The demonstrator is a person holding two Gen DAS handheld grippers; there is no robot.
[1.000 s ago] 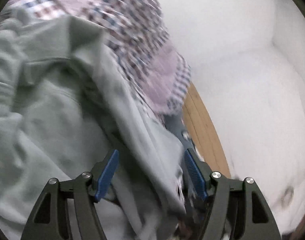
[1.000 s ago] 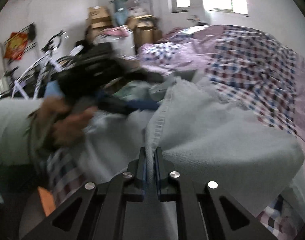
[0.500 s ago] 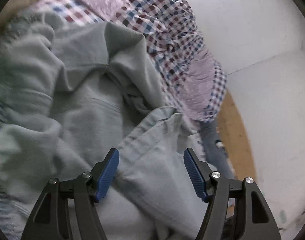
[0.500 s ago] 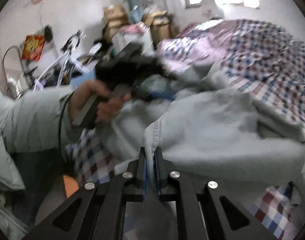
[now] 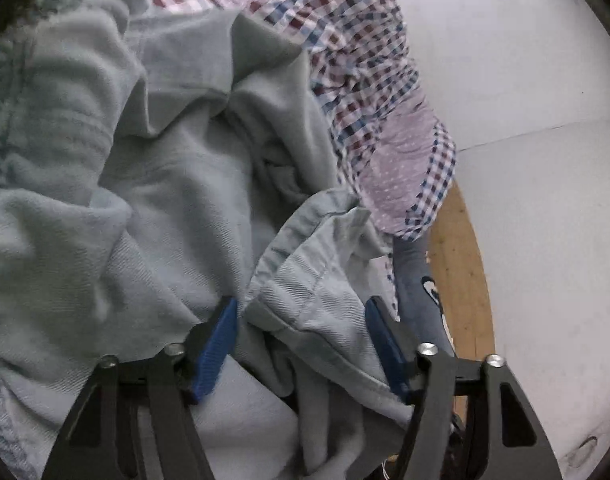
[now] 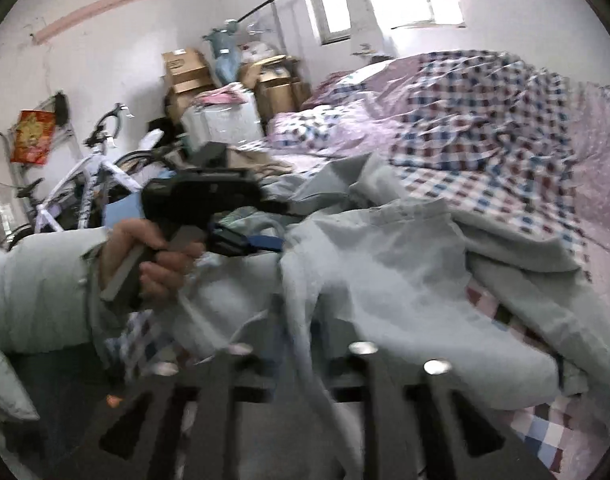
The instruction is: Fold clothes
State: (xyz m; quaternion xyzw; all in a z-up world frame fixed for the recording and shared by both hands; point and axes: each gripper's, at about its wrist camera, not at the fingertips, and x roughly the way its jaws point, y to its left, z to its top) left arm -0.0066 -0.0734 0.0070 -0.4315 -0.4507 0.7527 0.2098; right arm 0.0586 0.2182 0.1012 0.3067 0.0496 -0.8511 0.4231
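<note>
Left wrist: one grey garment (image 5: 177, 184).

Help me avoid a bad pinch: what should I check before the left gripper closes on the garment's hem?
1. Left gripper open: ok.
2. Hem lying between its fingers: ok.
3. Only one layer of cloth there: cannot tell.
4. Right gripper holding the garment: cannot tell, the view is blurred.
5. Garment flat on the bedcover: not ok, it is bunched.
</note>
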